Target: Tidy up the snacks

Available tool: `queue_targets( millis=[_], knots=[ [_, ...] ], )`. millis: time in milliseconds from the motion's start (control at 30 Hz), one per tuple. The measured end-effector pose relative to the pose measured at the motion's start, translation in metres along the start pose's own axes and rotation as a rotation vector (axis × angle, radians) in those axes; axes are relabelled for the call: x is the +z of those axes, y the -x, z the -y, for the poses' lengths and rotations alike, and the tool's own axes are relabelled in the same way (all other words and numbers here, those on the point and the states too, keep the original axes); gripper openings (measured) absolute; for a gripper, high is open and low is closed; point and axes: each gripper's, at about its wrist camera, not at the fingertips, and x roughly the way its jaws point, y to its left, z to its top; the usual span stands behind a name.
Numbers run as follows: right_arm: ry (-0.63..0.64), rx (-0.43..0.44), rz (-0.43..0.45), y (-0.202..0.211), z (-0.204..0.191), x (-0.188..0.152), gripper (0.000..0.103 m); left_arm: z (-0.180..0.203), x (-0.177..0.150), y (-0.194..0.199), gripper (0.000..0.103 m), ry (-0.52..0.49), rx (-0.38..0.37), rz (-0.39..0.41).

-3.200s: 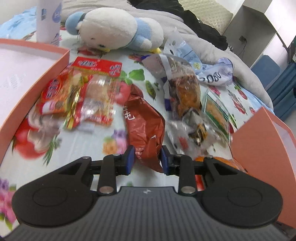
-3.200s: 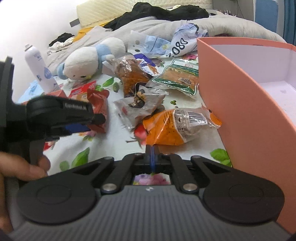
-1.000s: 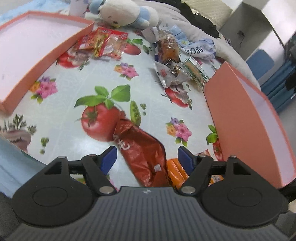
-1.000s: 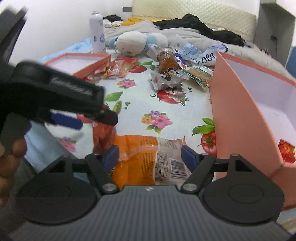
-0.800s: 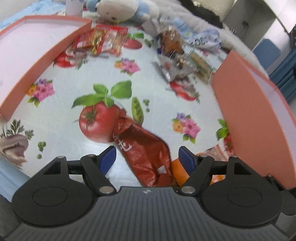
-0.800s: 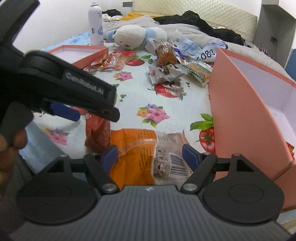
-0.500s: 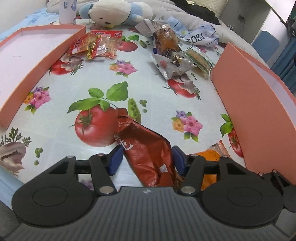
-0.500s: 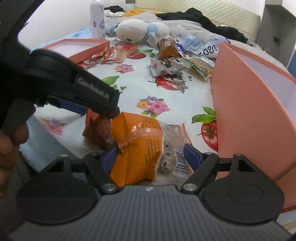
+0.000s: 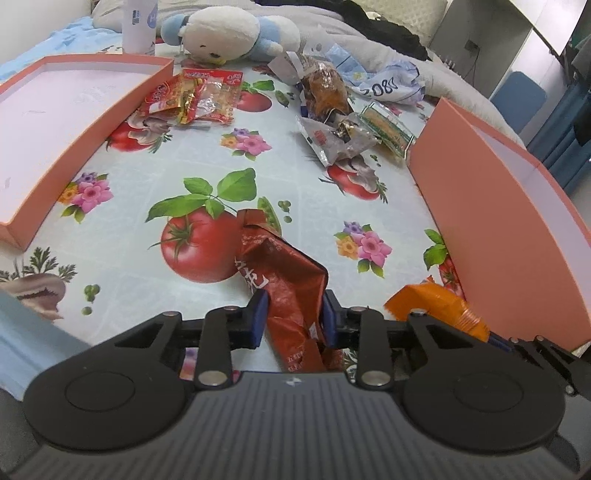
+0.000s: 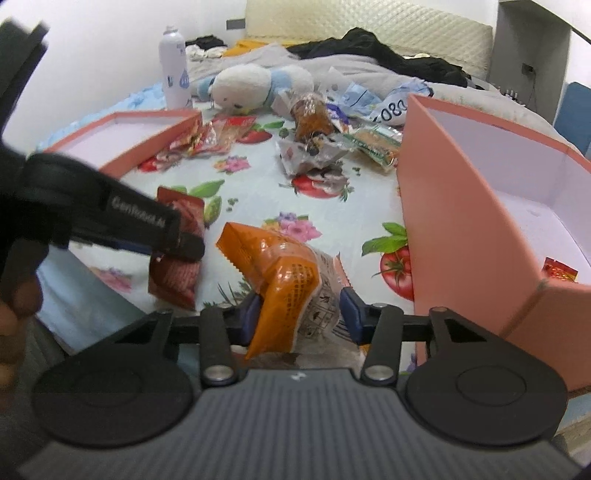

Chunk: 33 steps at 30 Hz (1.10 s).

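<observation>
Jaws of the left gripper (image 9: 291, 317) are closing on a dark red snack bag (image 9: 280, 273); the right gripper (image 10: 300, 314) is closing around an orange snack packet (image 10: 284, 280). Beyond, more snacks are scattered between salmon boxes (image 9: 491, 206).

A bedroom in a home — the work surface is a bed, with a quilted headboard (image 10: 369, 22) at the far end against a white wall. A grey blanket (image 9: 369, 40) and dark clothes (image 10: 373, 48) lie heaped near it, and a white-and-blue plush toy (image 9: 229, 31) rests by a spray bottle (image 10: 173, 70). A wipe-clean cloth (image 9: 147, 173) printed with tomatoes and flowers covers the mattress (snack packets scattered over it) — a blue chair (image 9: 517, 99) stands beside the bed.
</observation>
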Motion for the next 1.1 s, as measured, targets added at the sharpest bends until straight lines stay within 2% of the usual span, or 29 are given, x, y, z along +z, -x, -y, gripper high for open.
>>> queue_targets(
  millis=[200,467,700,1033,1067,1100],
  knots=[
    [-0.063,0.031,0.035,0.021,0.003,0.012,0.048,0.005,-0.001,0.029,0.034,-0.017,-0.031,0.032],
    [-0.15,0.081,0.106,0.073,0.006,0.027,0.048,0.013,0.003,0.074,0.034,-0.027,-0.076,0.067],
    [-0.209,0.044,0.16,0.111,0.019,0.035,0.048,0.023,0.001,0.109,0.033,-0.055,-0.104,0.101],
    [-0.264,-0.021,0.199,0.154,0.044,0.029,0.048,0.065,-0.008,0.134,0.032,-0.111,-0.211,0.112],
    [-0.271,-0.03,0.199,0.159,0.048,0.027,0.048,0.07,-0.008,0.134,0.03,-0.117,-0.226,0.111],
    [-0.277,-0.042,0.2,0.162,0.052,0.026,0.048,0.076,-0.008,0.135,0.007,-0.126,-0.246,0.109]
  ],
)
